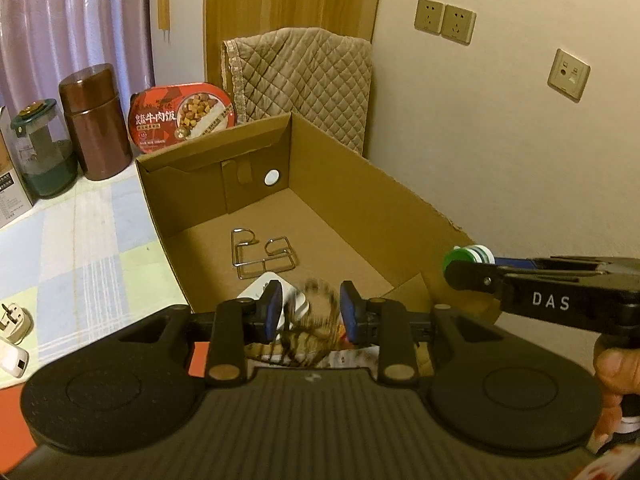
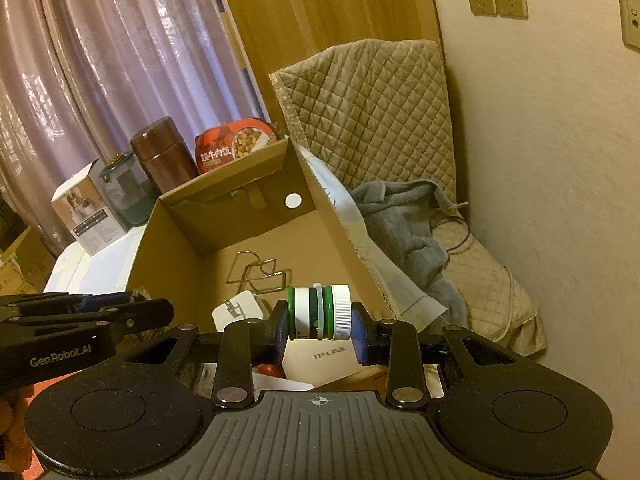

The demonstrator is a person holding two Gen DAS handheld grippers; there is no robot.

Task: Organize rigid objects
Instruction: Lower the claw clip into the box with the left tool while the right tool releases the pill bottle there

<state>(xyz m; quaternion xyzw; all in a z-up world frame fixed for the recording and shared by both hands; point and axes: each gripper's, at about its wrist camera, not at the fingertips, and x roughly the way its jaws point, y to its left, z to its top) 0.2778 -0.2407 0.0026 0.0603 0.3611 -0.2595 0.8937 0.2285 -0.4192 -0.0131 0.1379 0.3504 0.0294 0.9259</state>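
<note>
Two views. From the left wrist: left gripper (image 1: 309,312) poised over the near end of the box (image 1: 352,184), blue pads apart, a blurred brown coil (image 1: 318,312) between them, perhaps loose, perhaps just touching. Below it a white plug (image 1: 260,286). Farther in, on the box floor, a wire rack (image 1: 260,254). At right, the right gripper (image 1: 466,266) above the box's right wall, clamped on a green-and-white bottle (image 1: 472,254). Left of the box, on the cloth, a brown canister (image 1: 96,120), a glass jar (image 1: 42,152) and a red meal tub (image 1: 184,118).

From the right wrist: right gripper (image 2: 320,320) closed on the bottle (image 2: 320,312), held sideways over the box (image 2: 168,248), white cap toward the right pad. Beneath, a TP-LINK carton (image 2: 324,360), the plug (image 2: 236,310) and the rack (image 2: 256,274). Left gripper (image 2: 160,312) at left, tips hidden.
</note>
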